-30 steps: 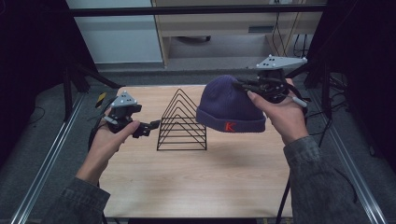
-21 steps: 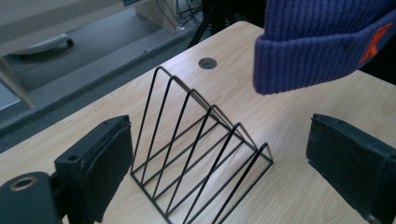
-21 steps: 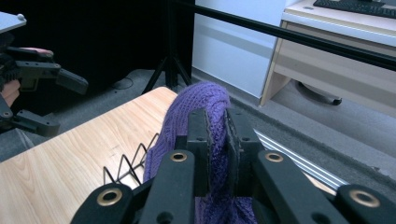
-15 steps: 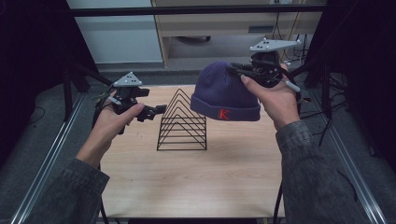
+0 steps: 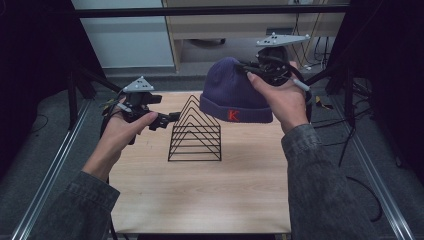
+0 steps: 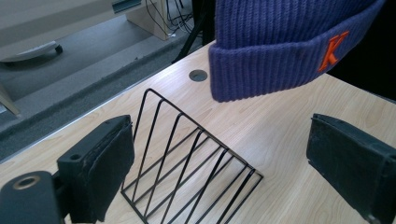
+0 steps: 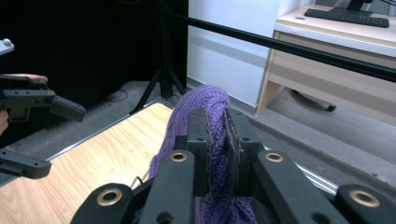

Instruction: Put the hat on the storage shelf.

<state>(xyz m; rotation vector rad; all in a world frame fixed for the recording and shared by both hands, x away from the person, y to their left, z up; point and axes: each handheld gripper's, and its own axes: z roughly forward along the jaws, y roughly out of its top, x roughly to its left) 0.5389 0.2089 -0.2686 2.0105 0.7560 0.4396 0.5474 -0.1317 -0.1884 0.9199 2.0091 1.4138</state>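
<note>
My 2 forearms come in over the bare near part of the light wooden worktop (image 5: 200, 195). Past that bare stretch a black wire rack (image 5: 195, 131) of nested triangles stands upright on the worktop, about midway across.

My left gripper (image 5: 167, 120) hangs just left of the rack, near its upper part. Its jaws stand wide apart with nothing between them, and I see the rack (image 6: 187, 163) in the gap between them in the left gripper view. I cannot tell whether either jaw touches the wire.

Higher and farther back, my right gripper (image 5: 250, 67) holds a purple knit beanie (image 5: 235, 95) up in the air, clear of the worktop. It hangs above and a little right of the rack's peak, with the folded cuff and its orange letter K turned toward me. In the right gripper view my jaws are closed tight on a fold of the beanie (image 7: 205, 107) at its crown, knit bunched between the pads.

Beyond the worktop's far edge there is grey floor and a pale wooden desk (image 5: 225, 30).
</note>
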